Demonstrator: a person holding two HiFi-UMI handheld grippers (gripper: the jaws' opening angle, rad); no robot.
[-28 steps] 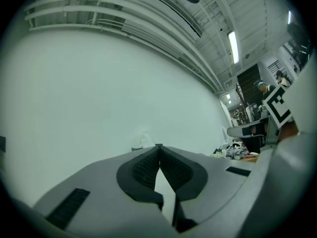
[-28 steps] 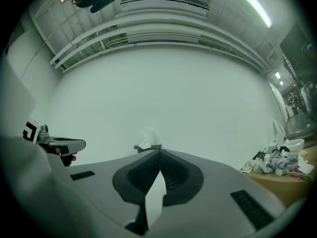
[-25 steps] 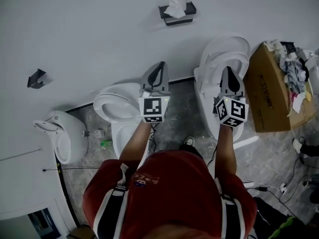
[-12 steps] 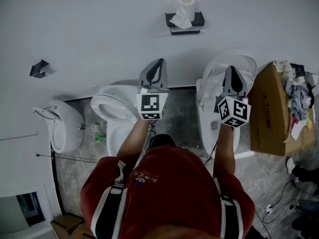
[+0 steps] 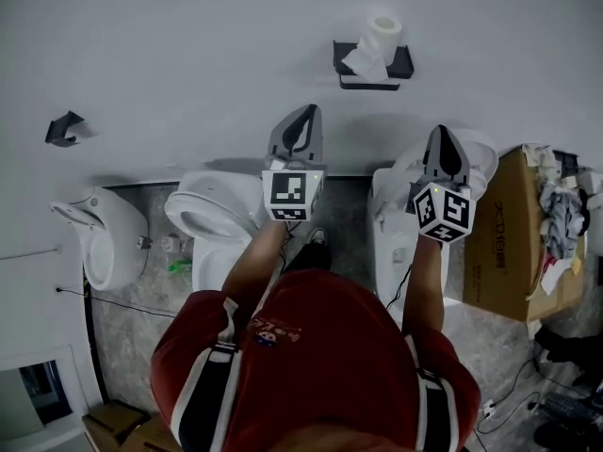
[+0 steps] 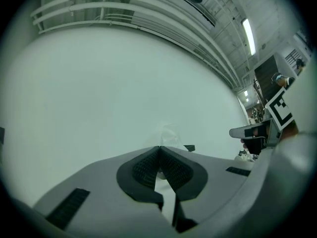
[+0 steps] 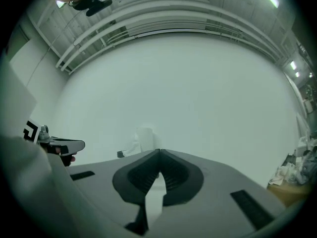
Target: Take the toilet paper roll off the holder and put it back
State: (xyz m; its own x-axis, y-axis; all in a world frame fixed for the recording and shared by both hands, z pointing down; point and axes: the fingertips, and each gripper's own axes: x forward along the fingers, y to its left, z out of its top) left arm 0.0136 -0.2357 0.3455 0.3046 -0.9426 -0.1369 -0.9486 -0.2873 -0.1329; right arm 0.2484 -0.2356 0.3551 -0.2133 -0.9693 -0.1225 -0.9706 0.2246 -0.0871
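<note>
A white toilet paper roll (image 5: 381,38) stands on a black wall holder (image 5: 373,67), with a loose sheet hanging down. The roll (image 7: 143,139) shows faintly ahead in the right gripper view, and just above the jaw tips as a pale roll (image 6: 168,135) in the left gripper view. My left gripper (image 5: 306,113) points at the wall below and left of the holder, its jaws shut and empty. To its right, my right gripper (image 5: 442,134) points at the wall below the holder, likewise shut on nothing. Both stay well short of the roll.
Below the wall stand a toilet (image 5: 203,217) at the left, another toilet (image 5: 403,217) at the right and a urinal (image 5: 104,236) at the far left. A cardboard box (image 5: 523,243) full of rags stands at the right. A small black fitting (image 5: 64,128) sits on the wall.
Both grippers have moved toward the wall, and the roll and holder have shifted right and lower in the head view. Their jaws stay shut.
</note>
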